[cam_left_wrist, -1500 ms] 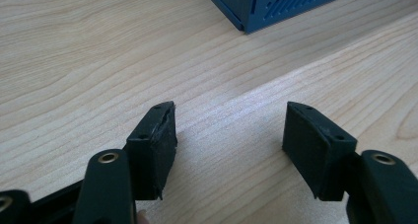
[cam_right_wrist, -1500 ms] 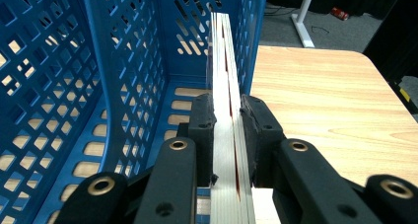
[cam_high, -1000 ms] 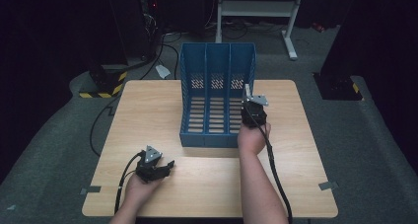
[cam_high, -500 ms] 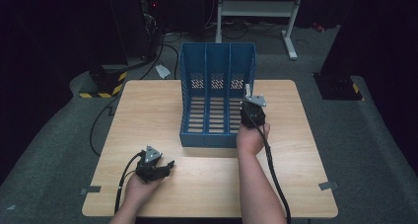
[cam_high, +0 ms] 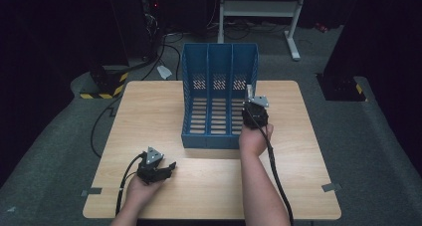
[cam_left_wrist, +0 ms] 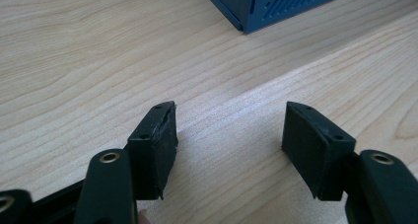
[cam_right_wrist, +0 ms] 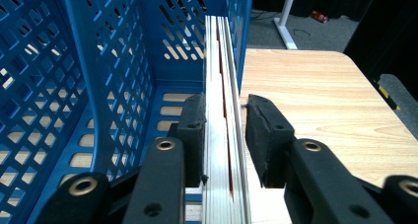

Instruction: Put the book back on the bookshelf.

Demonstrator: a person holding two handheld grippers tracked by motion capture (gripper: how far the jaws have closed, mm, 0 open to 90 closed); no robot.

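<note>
Now right hand-held gripper [cam_right_wrist: 224,130] spread around book [cam_right_wrist: 222,86], seemingly untouched; left hand-held gripper [cam_left_wrist: 229,135] spread.

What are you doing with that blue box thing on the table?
A person at a wooden table holds a hand-held gripper in each hand. The right hand-held gripper has a thin white book or booklet between its jaws, standing on edge in the right-hand slot of the blue file rack. One jaw touches it; the other sits a little off. The left hand-held gripper rests open over bare table, holding nothing.
</note>
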